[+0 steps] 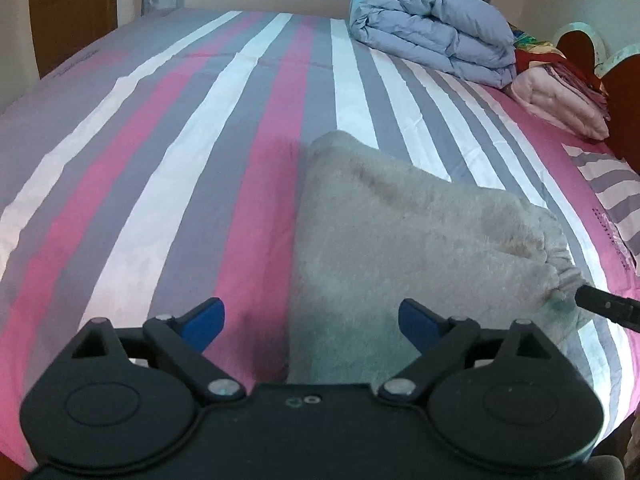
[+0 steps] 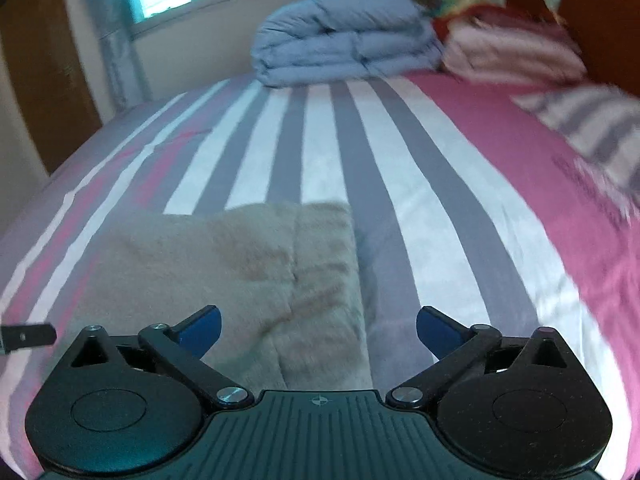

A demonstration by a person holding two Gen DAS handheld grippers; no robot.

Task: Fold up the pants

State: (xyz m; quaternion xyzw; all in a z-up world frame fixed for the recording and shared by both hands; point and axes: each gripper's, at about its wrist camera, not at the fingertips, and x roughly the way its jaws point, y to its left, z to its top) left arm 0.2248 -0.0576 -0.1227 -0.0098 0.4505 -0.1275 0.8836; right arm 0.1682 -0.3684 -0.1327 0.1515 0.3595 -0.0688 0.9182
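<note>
The pants (image 1: pixel 400 240) are grey and fleecy and lie folded in a thick rectangle on the striped bed sheet (image 1: pixel 160 160). My left gripper (image 1: pixel 312 324) hovers over their near left edge, jaws wide open and nothing between the blue pads. The tip of one black finger of the right gripper (image 1: pixel 608 306) touches or nearly touches the gathered waistband at the right. In the right wrist view the pants (image 2: pixel 224 264) lie left of centre. My right gripper (image 2: pixel 320 330) is open and empty above their right edge. A finger of the left gripper (image 2: pixel 24 336) shows at the far left.
A folded blue duvet (image 1: pixel 432 28) sits at the far side of the bed. Beside it is a pink folded blanket (image 1: pixel 560 100) against the wooden headboard (image 1: pixel 624 92). A striped pillow (image 1: pixel 612 184) lies at the right. A wooden door (image 1: pixel 72 12) stands beyond the bed's far left corner.
</note>
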